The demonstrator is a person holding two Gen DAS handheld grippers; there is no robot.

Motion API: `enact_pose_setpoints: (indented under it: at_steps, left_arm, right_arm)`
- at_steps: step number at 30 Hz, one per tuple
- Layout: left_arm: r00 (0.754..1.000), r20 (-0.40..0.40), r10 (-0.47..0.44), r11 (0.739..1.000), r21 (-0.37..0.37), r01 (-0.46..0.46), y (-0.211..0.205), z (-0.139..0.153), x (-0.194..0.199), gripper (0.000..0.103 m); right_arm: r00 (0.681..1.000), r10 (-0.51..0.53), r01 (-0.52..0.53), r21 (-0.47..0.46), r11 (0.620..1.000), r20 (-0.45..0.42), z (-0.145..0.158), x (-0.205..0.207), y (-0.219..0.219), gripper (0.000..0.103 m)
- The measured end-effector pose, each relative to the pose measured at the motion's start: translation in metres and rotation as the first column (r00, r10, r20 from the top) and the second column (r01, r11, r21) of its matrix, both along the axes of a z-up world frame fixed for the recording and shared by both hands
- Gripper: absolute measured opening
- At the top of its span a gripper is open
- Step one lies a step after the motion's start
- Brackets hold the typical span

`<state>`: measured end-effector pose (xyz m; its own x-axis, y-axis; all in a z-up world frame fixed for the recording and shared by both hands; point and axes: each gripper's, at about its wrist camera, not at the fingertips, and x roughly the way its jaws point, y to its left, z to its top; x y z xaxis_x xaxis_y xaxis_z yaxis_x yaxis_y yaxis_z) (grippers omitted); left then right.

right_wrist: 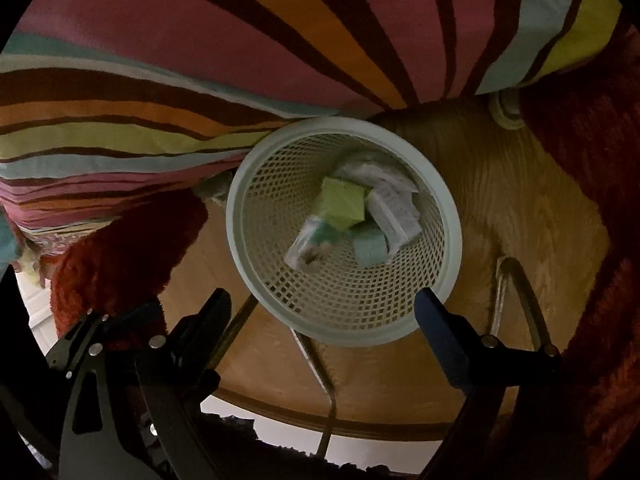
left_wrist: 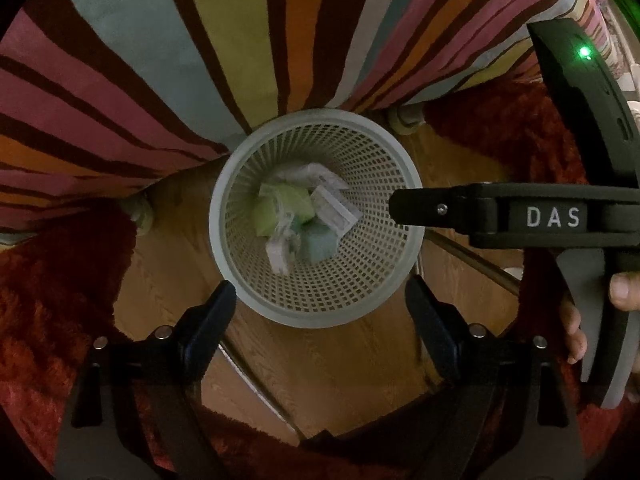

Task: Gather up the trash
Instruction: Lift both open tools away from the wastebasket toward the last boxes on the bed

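Note:
A white mesh wastebasket (left_wrist: 224, 216) (right_wrist: 240, 216) stands upright on a wooden surface, seen from above in both wrist views. Inside lie crumpled trash pieces: green paper (left_wrist: 280, 204) (right_wrist: 344, 204), white printed paper (left_wrist: 332, 204) (right_wrist: 396, 212) and a pale blue piece (left_wrist: 320, 240) (right_wrist: 370, 250). My left gripper (left_wrist: 322, 294) hangs over the basket's near rim, open, with nothing between its fingers. My right gripper (right_wrist: 323, 300) is also open and empty above the near rim. In the left wrist view one right finger (left_wrist: 416, 206) reaches over the basket's right rim.
A striped, multicoloured fabric (left_wrist: 200, 40) (right_wrist: 200, 40) hangs behind the basket and touches its far rim. Red shaggy material (left_wrist: 60, 300) (right_wrist: 580, 160) borders the wooden surface (left_wrist: 320, 360) on both sides. Thin metal rods (right_wrist: 316, 360) cross the wood. A hand (left_wrist: 624, 292) grips the right tool.

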<state>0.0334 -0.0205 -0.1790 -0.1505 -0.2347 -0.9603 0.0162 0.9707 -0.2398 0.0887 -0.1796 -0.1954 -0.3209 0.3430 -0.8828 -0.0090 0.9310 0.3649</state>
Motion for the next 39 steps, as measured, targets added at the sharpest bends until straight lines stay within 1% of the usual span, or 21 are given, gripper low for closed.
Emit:
enact_pose_setpoints:
  at_steps: [3, 6, 9, 12, 14, 15, 16, 17, 18, 21, 22, 24, 25, 26, 28, 30, 31, 33, 35, 37, 39]
  left_arm:
    - [0.999, 0.029, 0.016, 1.0, 0.007, -0.016, 0.004, 0.009, 0.0, 0.084]
    - [0.997, 0.078, 0.017, 0.999, 0.027, -0.019, 0.011, 0.024, -0.004, 0.084]
    - [0.99, 0.139, 0.013, 0.999, 0.048, -0.02, 0.018, 0.049, -0.011, 0.084]
    - [0.98, 0.193, 0.043, 0.998, 0.04, -0.052, 0.029, 0.076, -0.014, 0.084]
    - [0.965, 0.243, 0.094, 0.995, 0.005, -0.098, 0.039, 0.1, -0.011, 0.084]
    - [0.957, 0.267, 0.114, 0.993, -0.003, -0.117, 0.042, 0.11, -0.008, 0.084]
    - [0.943, 0.304, 0.135, 0.99, -0.006, -0.14, 0.046, 0.125, -0.003, 0.084]
    - [0.934, 0.327, 0.145, 0.988, -0.002, -0.153, 0.047, 0.133, 0.0, 0.084]
    - [0.924, 0.349, 0.156, 0.986, 0.001, -0.167, 0.049, 0.142, 0.005, 0.084]
    - [0.885, 0.414, 0.214, 0.974, -0.024, -0.225, 0.055, 0.166, 0.029, 0.084]
    - [0.867, 0.436, 0.24, 0.967, -0.025, -0.254, 0.057, 0.171, 0.039, 0.084]
    - [0.836, 0.476, 0.273, 0.953, -0.017, -0.302, 0.059, 0.183, 0.059, 0.084]
    - [0.819, 0.498, 0.286, 0.947, -0.018, -0.319, 0.06, 0.19, 0.071, 0.084]
    - [0.802, 0.517, 0.298, 0.942, -0.025, -0.334, 0.061, 0.195, 0.084, 0.084]
    - [0.785, 0.532, 0.317, 0.934, -0.03, -0.356, 0.061, 0.202, 0.11, 0.084]
    - [0.767, 0.541, 0.345, 0.923, -0.045, -0.383, 0.062, 0.206, 0.134, 0.084]
    - [0.756, 0.538, 0.373, 0.911, -0.056, -0.409, 0.065, 0.208, 0.152, 0.084]
    - [0.731, 0.537, 0.421, 0.889, -0.084, -0.451, 0.069, 0.207, 0.171, 0.084]
    - [0.696, 0.535, 0.48, 0.854, -0.102, -0.511, 0.074, 0.208, 0.198, 0.084]
    - [0.658, 0.539, 0.526, 0.823, -0.129, -0.553, 0.08, 0.208, 0.219, 0.084]
    - [0.624, 0.55, 0.555, 0.8, -0.149, -0.581, 0.083, 0.21, 0.241, 0.084]
  right_arm:
    - [1.0, 0.008, -0.008, 0.015, 1.0, 0.024, 0.01, -0.002, -0.001, 0.088]
    - [0.996, 0.045, -0.048, 0.038, 0.998, 0.081, 0.028, -0.005, 0.0, 0.088]
    - [0.98, 0.11, -0.124, 0.077, 0.989, 0.166, 0.059, -0.008, 0.001, 0.088]
    - [0.948, 0.132, -0.177, 0.134, 0.975, 0.291, 0.104, -0.004, -0.002, 0.088]
    - [0.9, 0.108, -0.184, 0.144, 0.972, 0.423, 0.141, 0.004, -0.007, 0.088]
    - [0.868, 0.094, -0.182, 0.136, 0.974, 0.488, 0.157, 0.009, -0.009, 0.088]
    - [0.824, 0.08, -0.175, 0.118, 0.977, 0.561, 0.175, 0.016, -0.011, 0.088]
    - [0.788, 0.069, -0.169, 0.107, 0.98, 0.612, 0.186, 0.021, -0.014, 0.088]
    - [0.731, 0.055, -0.156, 0.089, 0.984, 0.68, 0.2, 0.029, -0.016, 0.088]
    - [0.631, 0.042, -0.126, 0.049, 0.991, 0.774, 0.218, 0.049, -0.018, 0.088]
    - [0.596, 0.036, -0.115, 0.041, 0.992, 0.802, 0.224, 0.059, -0.017, 0.088]
    - [0.541, 0.035, -0.098, 0.022, 0.995, 0.84, 0.229, 0.077, -0.016, 0.088]
    - [0.506, 0.038, -0.097, 0.013, 0.995, 0.862, 0.23, 0.087, -0.015, 0.088]
    - [0.483, 0.046, -0.093, -0.001, 0.996, 0.874, 0.232, 0.096, -0.013, 0.088]
    - [0.443, 0.063, -0.1, -0.021, 0.995, 0.894, 0.234, 0.119, -0.009, 0.088]
    - [0.42, 0.075, -0.109, -0.032, 0.994, 0.905, 0.234, 0.137, -0.004, 0.088]
    - [0.409, 0.082, -0.116, -0.038, 0.993, 0.909, 0.234, 0.148, -0.001, 0.088]
    - [0.396, 0.096, -0.135, -0.046, 0.99, 0.913, 0.233, 0.166, 0.001, 0.088]
    - [0.381, 0.122, -0.151, -0.068, 0.986, 0.916, 0.229, 0.185, 0.01, 0.088]
    - [0.38, 0.14, -0.164, -0.083, 0.983, 0.914, 0.226, 0.198, 0.016, 0.088]
    - [0.379, 0.152, -0.167, -0.094, 0.981, 0.913, 0.222, 0.212, 0.021, 0.088]
